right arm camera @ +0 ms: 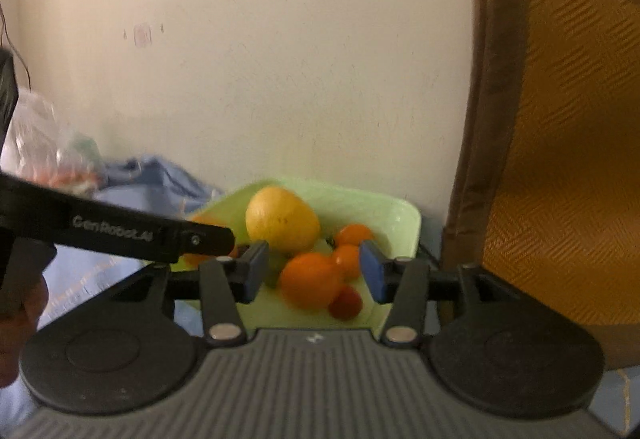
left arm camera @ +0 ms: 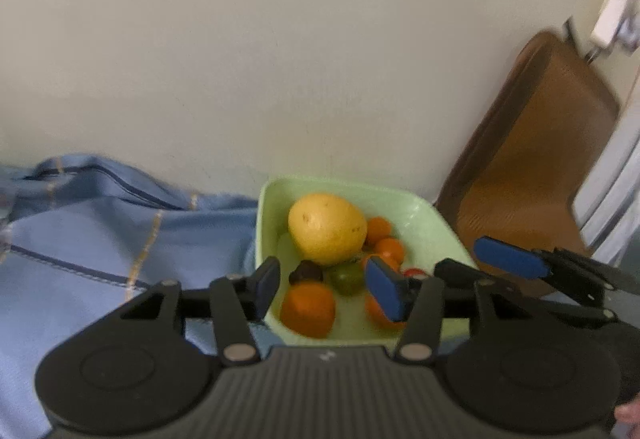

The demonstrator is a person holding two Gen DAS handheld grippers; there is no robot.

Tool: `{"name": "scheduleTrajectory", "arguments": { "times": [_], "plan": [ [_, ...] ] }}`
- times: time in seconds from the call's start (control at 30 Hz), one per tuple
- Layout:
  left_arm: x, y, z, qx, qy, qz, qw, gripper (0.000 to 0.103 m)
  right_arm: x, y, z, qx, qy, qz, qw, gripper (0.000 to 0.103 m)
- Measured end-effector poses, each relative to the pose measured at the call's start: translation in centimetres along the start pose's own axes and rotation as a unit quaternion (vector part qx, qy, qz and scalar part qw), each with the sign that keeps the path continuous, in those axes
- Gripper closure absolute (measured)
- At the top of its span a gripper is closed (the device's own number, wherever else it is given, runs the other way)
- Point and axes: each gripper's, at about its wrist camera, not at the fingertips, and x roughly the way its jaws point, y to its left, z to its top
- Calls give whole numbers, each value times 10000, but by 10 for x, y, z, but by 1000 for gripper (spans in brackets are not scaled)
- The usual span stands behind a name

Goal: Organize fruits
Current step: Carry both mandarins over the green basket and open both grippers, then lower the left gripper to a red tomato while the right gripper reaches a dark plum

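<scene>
A pale green tray [left arm camera: 432, 223] is sitting against the wall, just beside the brown chair [left arm camera: 532, 167] and touching the blue cloth [left arm camera: 100, 239]. Inside it, a large yellow fruit [left arm camera: 326, 227] is lying toward the back, with oranges [left arm camera: 308, 307], a green fruit [left arm camera: 346, 277] and a small red one [right arm camera: 346, 303] in front. The left gripper [left arm camera: 328, 289] and right gripper [right arm camera: 314, 271] are both hovering over the tray's near edge, jaws standing partly apart, holding nothing.

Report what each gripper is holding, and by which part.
Nothing. The left gripper and right gripper have open, empty jaws above the fruit tray.
</scene>
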Motion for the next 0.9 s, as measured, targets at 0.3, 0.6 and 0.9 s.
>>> {"name": "scheduleTrajectory", "arguments": {
  "times": [0.3, 0.6, 0.9],
  "plan": [
    [-103, -3, -76, 328, -472, 105, 9983, 54, -62, 29, -23, -329, 257, 871, 9953, 65],
    [-85, -32, -130, 1073, -107, 525, 9928, 49, -27, 48, -21, -68, 1172, 1541, 9810, 65],
    [-78, -33, -141, 1023, 2, 217, 9945, 73, -13, 64, -32, -195, 1629, 1507, 9749, 73]
  ]
}}
